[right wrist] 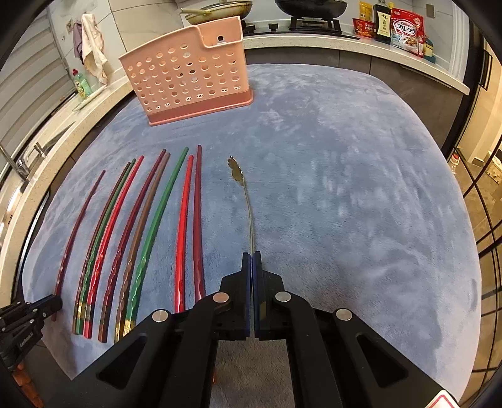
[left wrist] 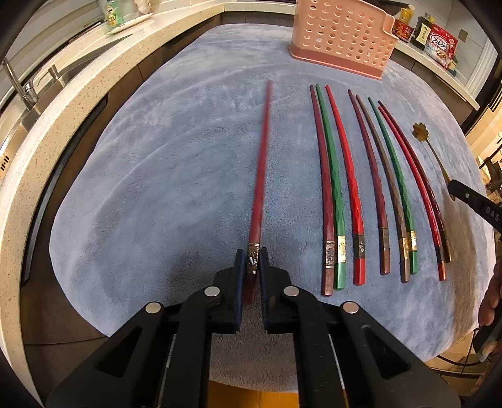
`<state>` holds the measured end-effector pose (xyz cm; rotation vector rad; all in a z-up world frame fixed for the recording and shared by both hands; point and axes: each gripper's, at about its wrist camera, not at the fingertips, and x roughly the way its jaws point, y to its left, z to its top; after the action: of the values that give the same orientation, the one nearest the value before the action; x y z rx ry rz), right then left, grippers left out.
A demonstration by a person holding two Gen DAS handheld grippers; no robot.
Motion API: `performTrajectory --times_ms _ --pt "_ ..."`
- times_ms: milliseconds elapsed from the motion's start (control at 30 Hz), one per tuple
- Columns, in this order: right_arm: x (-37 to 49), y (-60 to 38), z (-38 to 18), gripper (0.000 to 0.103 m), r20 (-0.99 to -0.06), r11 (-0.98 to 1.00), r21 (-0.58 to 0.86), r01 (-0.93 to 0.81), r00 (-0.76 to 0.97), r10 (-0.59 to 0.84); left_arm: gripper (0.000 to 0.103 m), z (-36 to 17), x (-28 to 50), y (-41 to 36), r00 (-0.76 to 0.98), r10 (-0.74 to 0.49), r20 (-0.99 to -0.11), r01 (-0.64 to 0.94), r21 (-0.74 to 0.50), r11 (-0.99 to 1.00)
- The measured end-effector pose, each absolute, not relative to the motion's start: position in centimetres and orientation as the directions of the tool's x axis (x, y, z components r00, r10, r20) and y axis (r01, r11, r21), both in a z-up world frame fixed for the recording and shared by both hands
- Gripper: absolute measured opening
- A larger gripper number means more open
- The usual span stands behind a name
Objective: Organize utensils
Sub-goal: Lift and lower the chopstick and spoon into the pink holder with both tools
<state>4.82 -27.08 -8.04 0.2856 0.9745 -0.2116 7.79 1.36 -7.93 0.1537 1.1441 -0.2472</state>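
I am gripping a dark red chopstick (left wrist: pixel 261 175) with my left gripper (left wrist: pixel 252 266), its two fingers clamped on the banded end near the bottom centre of the left view while the thin tip is pointing toward the top of the frame. My right gripper (right wrist: pixel 252 260) is pinching the thin handle of a small gold spoon (right wrist: pixel 243 194), the fingers pressed nearly together on it at the lower centre of the right view, with the flower-shaped end of the spoon lying further up the frame on the cloth. In the left view the spoon (left wrist: pixel 428 141) is showing at the right edge, where the tip of my right gripper (left wrist: pixel 470 201) is coming in. The rest of the chopsticks (left wrist: pixel 370 188) are lying side by side, red, green and brown ones, to the right of the one I am holding; in the right view they (right wrist: pixel 147 235) are fanning across the lower left. Everything is resting on a blue-grey fleecy cloth (left wrist: pixel 157 188). A pink perforated holder (right wrist: pixel 188 75) is standing upright at the far end of the cloth, in the upper left of the right view and the upper right of the left view (left wrist: pixel 340 34). Beyond it, a counter is carrying a dark bottle (right wrist: pixel 382 22) and a red cereal bag (right wrist: pixel 408 29) at the upper right.
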Motion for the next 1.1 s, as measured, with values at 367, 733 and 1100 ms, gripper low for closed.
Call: performTrajectory --times_ms 367,733,1100 --pt "2.5 -27.8 -2.7 0.001 -0.783 0.941 0.149 0.304 0.617 -0.076 0.007 -2.8 7.4 2.2 0.452 -0.158 -0.878 0.264 -0.038 0.964" --pt "3.8 -29.5 2.8 0.001 -0.724 0.934 0.18 0.307 0.684 -0.085 0.007 5.8 10.5 2.2 0.6 -0.2 -0.775 0.262 -0.046 0.964" --pt "10.3 -30.9 8.0 0.001 -0.69 0.95 0.192 0.247 0.722 -0.048 0.007 14.9 18.0 -0.4 0.75 -0.206 -0.629 0.252 -0.017 0.967"
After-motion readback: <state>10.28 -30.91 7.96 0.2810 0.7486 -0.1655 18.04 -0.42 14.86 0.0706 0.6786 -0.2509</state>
